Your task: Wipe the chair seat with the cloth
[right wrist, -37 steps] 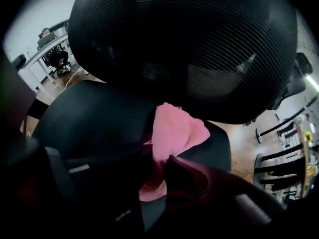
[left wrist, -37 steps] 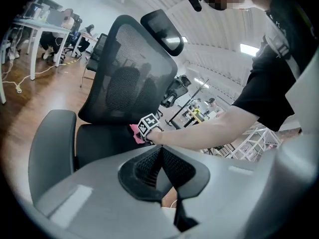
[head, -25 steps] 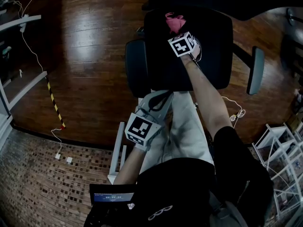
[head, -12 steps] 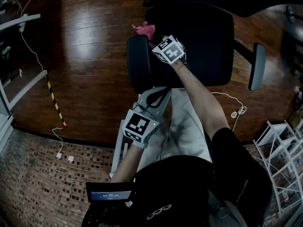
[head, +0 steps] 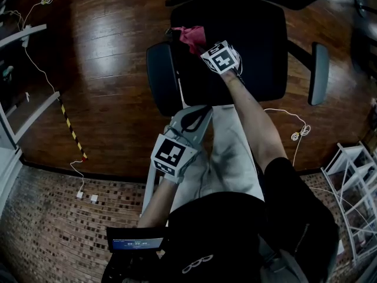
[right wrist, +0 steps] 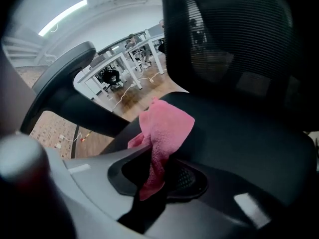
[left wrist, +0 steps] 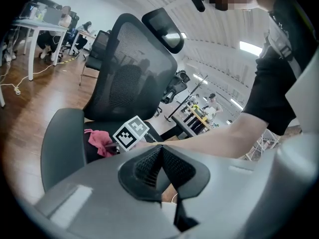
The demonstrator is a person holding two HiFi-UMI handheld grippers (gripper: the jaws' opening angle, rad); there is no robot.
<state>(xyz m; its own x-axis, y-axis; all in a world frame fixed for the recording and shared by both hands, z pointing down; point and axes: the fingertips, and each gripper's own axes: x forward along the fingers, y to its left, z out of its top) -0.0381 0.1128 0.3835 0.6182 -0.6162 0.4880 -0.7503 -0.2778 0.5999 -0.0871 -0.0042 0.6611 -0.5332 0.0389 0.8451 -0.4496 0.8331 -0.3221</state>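
A black office chair has a wide dark seat [head: 253, 58] and a mesh back [left wrist: 124, 83]. My right gripper [head: 203, 47] is shut on a pink cloth [head: 191, 37] and presses it on the seat's far left part, close to the left armrest [head: 159, 78]. In the right gripper view the pink cloth [right wrist: 162, 133] hangs pinched between the jaws and spreads over the seat [right wrist: 239, 133]. My left gripper [head: 194, 119] is held back near the person's lap, off the chair, with its jaws closed together and nothing between them.
The right armrest [head: 318, 72] stands out at the chair's right. Dark wooden floor [head: 100, 69] surrounds the chair, with white cables [head: 294, 131] and a striped tape [head: 73, 131] on it. A white wire rack [head: 359, 187] is at the right, white table legs [head: 23, 58] at the left.
My right gripper swept the pink cloth from the seat's back middle out to the left edge, then slightly back inward. The left gripper stayed near the lap.
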